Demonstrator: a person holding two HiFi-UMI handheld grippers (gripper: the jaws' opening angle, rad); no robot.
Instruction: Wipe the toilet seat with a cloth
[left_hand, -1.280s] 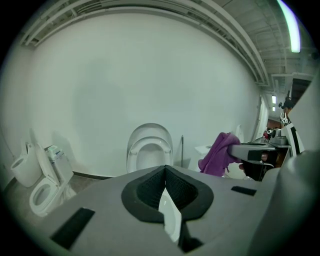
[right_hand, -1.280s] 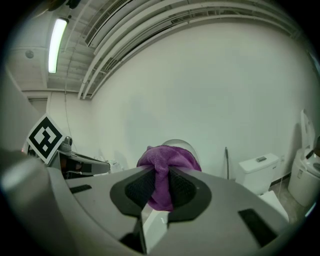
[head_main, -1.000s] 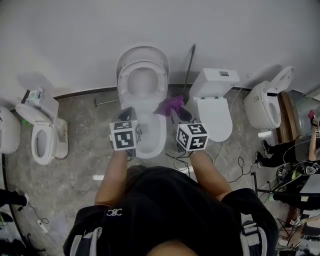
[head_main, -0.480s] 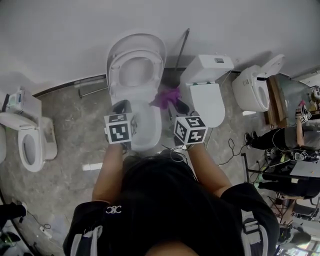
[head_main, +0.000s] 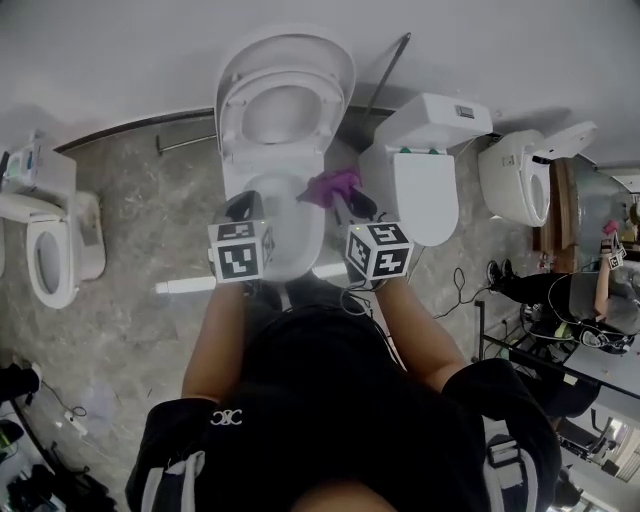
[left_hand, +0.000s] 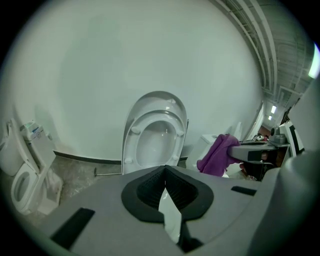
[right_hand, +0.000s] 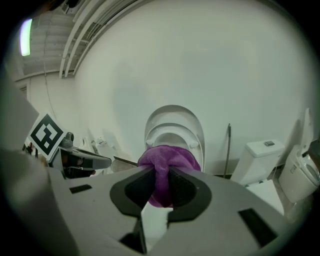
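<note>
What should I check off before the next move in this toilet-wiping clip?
1. Purple cloth gripped: ok, right gripper is shut on it.
2. Left gripper free: ok, jaws together, nothing between them.
3. Toilet seat lowered: not ok, it stands raised against the lid.
4. Cloth touching seat: not ok, it is apart from the seat, near the bowl.
5. Dirt on seat: cannot tell.

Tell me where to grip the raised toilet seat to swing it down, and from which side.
Grip the toilet seat at its top arc, its highest part, coming from the front with the left gripper, whose jaws are shut and empty. It leans back against the lid, so probably only that edge offers a hold.
</note>
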